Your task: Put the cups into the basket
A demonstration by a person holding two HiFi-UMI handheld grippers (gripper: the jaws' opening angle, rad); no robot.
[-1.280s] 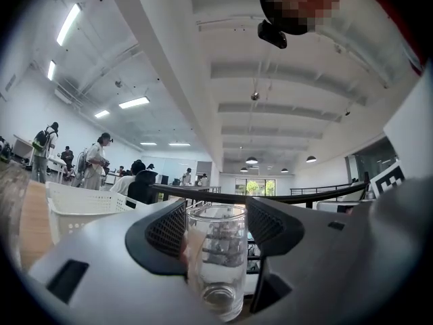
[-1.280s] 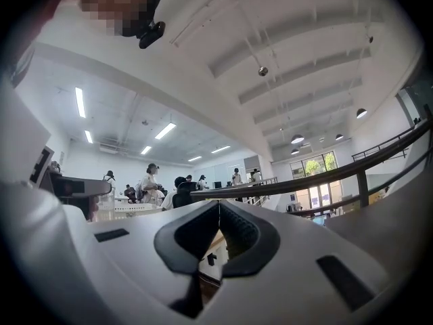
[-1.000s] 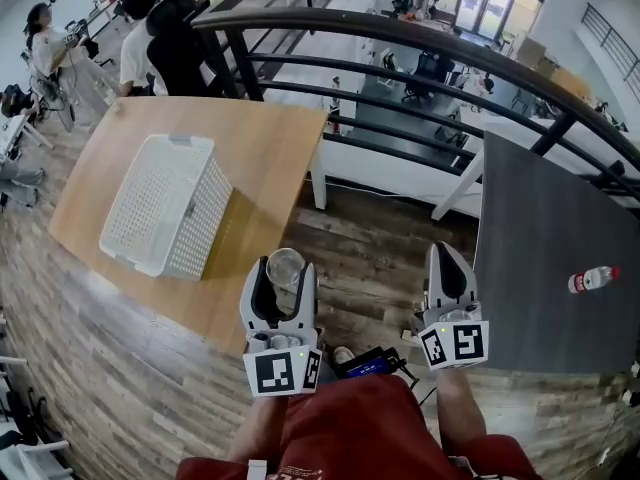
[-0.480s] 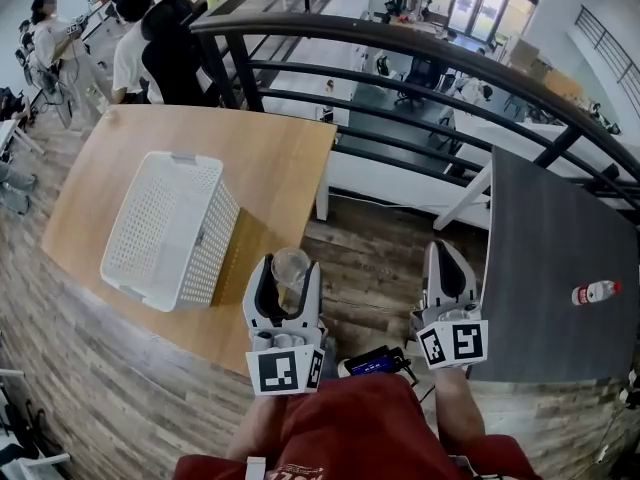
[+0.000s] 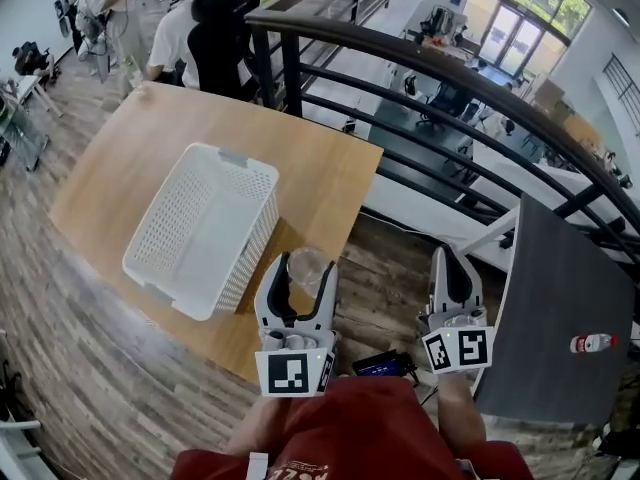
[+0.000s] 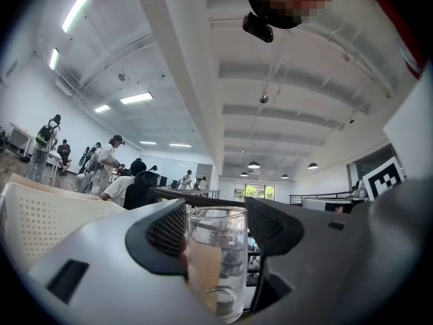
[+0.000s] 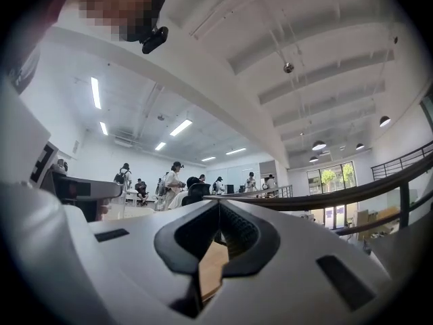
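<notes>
Two handheld grippers in frame, each with a cube of black-and-white square markers at its rear; these are patterns, not lettering. Left gripper [image 5: 304, 266]: jaws set wide and clamped on the sides of one clear glass cup [image 5: 307, 271]. In the left gripper view the left gripper [image 6: 218, 239] has the cup [image 6: 216, 266] upright between its dark ribbed pads, with the rim above the pad tops. Location of the cup: off the surface, over the near edge of the wooden table [image 5: 120, 153], just beside the near right corner of the basket [image 5: 252, 256] and not touching it. Basket: one, white perforated plastic, rectangular, standing on the wooden table with its open side up; a pale section of the wall [image 6: 37, 215] shows at the left of the left gripper view. Right gripper [image 5: 452, 266]: jaws closed tip to tip with nothing between them, as the right gripper view confirms [image 7: 216, 230]; it is held over the plank floor beside a grey table [image 5: 555, 298]. One plastic bottle [image 5: 592, 344] lies on its side on the grey table; its label looks red and white, with print too small to read. One black metal railing [image 5: 450, 80] runs behind both tables.
</notes>
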